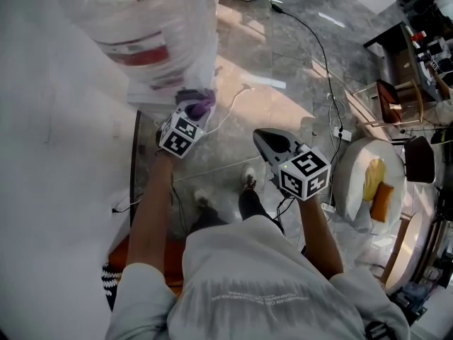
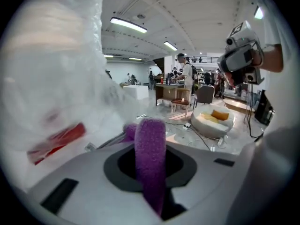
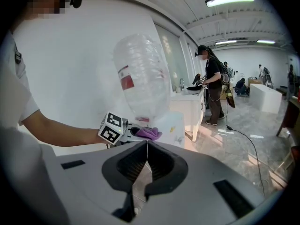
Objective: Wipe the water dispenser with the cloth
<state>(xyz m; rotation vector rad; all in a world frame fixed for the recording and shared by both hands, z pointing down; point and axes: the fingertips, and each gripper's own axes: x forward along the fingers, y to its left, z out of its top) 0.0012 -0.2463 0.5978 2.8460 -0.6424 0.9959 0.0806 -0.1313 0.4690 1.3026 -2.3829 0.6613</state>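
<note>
**Cloth on the dispenser top**

The left tool (image 3: 135,132) is clenched on the purple cloth (image 2: 150,161), which lies against the top of the white dispenser (image 3: 177,123), just under the bottle (image 3: 140,74). The right tool (image 3: 146,146) is closed with nothing in it and is held apart. The cloth looks soft and light, so it will fold easily. The middle fold is probably the best place to grip it. The bottle looks thin, so gentle pressure seems wise.

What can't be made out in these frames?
Head view: dispenser front, hidden under bottle.
Left gripper view: bottle label, blurred, unreadable.
Right gripper view: whether cloth in left gripper touches dispenser, too small.
</note>
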